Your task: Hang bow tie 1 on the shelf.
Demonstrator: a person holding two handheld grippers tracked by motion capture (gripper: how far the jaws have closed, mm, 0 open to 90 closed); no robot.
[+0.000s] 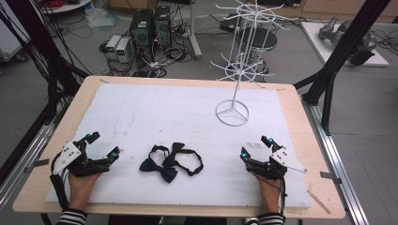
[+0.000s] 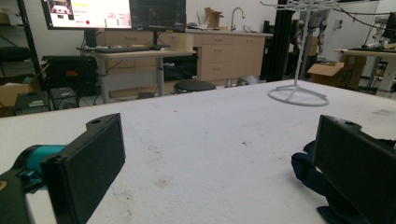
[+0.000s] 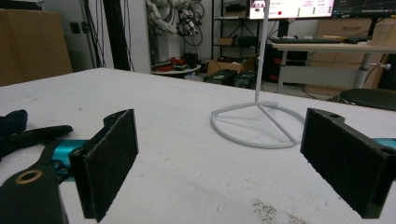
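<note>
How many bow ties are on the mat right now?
2, touching, between the tongs: a navy bow tie nearer the left tongs, and a black bow tie just right of it.

Robotics lab: black desktop computer towers [image 1: 150,26] with tangled cables on the grey floor, black aluminium frame struts [image 1: 349,40] around the wooden desk [image 1: 300,140], grey robot arm parts [image 1: 338,30] on a white side table, monitors [image 2: 88,13] and wooden cabinets [image 2: 224,53] behind.

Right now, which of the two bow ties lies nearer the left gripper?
The dark navy bow tie, the front-left one. It lies closer to the left gripper than the black bow tie, which sits behind and right of it.
</note>
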